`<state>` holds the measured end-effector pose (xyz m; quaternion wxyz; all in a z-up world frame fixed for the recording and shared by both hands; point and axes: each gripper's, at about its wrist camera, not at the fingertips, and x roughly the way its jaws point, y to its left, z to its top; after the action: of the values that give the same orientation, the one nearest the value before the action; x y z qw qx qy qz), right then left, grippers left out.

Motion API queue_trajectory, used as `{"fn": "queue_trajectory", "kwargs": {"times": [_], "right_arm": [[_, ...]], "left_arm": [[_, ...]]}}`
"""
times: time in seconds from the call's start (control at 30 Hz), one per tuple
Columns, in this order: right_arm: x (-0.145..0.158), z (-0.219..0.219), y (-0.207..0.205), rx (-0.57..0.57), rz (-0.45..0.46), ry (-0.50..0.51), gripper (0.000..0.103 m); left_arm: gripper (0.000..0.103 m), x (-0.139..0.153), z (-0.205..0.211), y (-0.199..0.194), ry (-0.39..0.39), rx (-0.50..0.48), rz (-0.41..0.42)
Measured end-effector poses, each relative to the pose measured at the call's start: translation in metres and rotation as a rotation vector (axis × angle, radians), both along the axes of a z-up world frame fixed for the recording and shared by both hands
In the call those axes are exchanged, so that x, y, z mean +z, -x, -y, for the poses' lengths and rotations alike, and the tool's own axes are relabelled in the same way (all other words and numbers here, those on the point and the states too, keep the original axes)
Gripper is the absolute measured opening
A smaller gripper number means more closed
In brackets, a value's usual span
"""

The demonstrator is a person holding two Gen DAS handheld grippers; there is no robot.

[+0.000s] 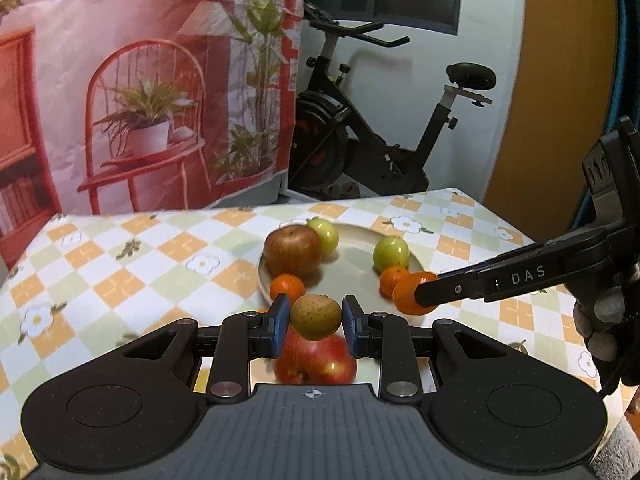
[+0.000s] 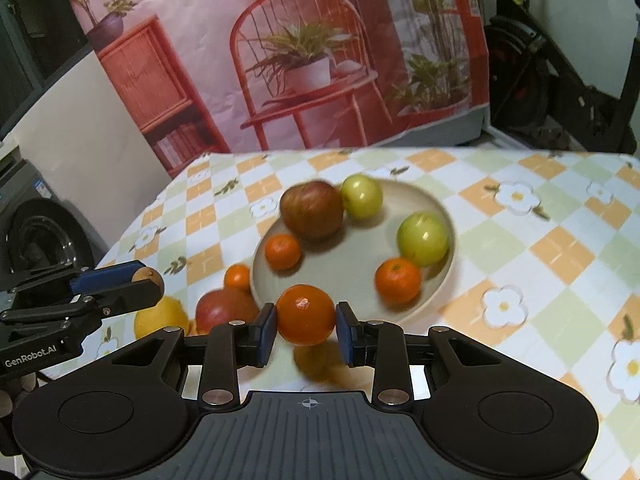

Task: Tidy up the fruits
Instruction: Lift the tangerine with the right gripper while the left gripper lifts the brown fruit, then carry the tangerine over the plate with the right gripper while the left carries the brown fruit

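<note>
My left gripper (image 1: 316, 318) is shut on a small brown-yellow pear (image 1: 316, 316), held above a red apple (image 1: 316, 360) on the table near the plate's front edge. My right gripper (image 2: 306, 326) is shut on an orange (image 2: 306, 314) at the near rim of the cream plate (image 2: 404, 200). The plate holds a dark red apple (image 2: 312, 210), two green fruits (image 2: 362, 196) (image 2: 422, 238) and two tangerines (image 2: 283, 252) (image 2: 398, 280). The right gripper with its orange (image 1: 414, 294) shows in the left view; the left gripper (image 2: 138, 280) shows at left in the right view.
A checked flower tablecloth (image 2: 540, 240) covers the table. Left of the plate lie a red apple (image 2: 224, 308), a small tangerine (image 2: 237, 276) and a yellow fruit (image 2: 164, 316). A printed backdrop (image 1: 140, 80) and an exercise bike (image 1: 380, 120) stand behind the table.
</note>
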<state>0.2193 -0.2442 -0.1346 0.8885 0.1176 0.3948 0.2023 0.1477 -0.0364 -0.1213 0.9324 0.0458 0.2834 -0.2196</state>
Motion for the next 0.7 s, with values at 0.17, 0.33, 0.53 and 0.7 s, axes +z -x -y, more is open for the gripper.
{"fn": "queue_trajectory", "kwargs": {"times": [0.17, 0.33, 0.53, 0.7], "right_arm": [[0.011, 0.014, -0.016, -0.018, 0.034, 0.015, 0.029], [0.016, 0.027, -0.038, -0.031, 0.061, 0.035, 0.029], [0.01, 0.034, -0.073, -0.033, 0.073, 0.064, 0.029], [-0.002, 0.036, -0.101, -0.025, 0.062, 0.078, 0.029]], "left_arm": [[0.03, 0.005, 0.008, -0.017, -0.014, -0.024, 0.002], [0.03, 0.003, 0.021, -0.039, -0.036, -0.052, -0.018], [0.03, -0.011, 0.034, -0.066, -0.062, -0.068, -0.075], [0.03, -0.023, 0.042, -0.083, -0.098, -0.085, -0.121]]}}
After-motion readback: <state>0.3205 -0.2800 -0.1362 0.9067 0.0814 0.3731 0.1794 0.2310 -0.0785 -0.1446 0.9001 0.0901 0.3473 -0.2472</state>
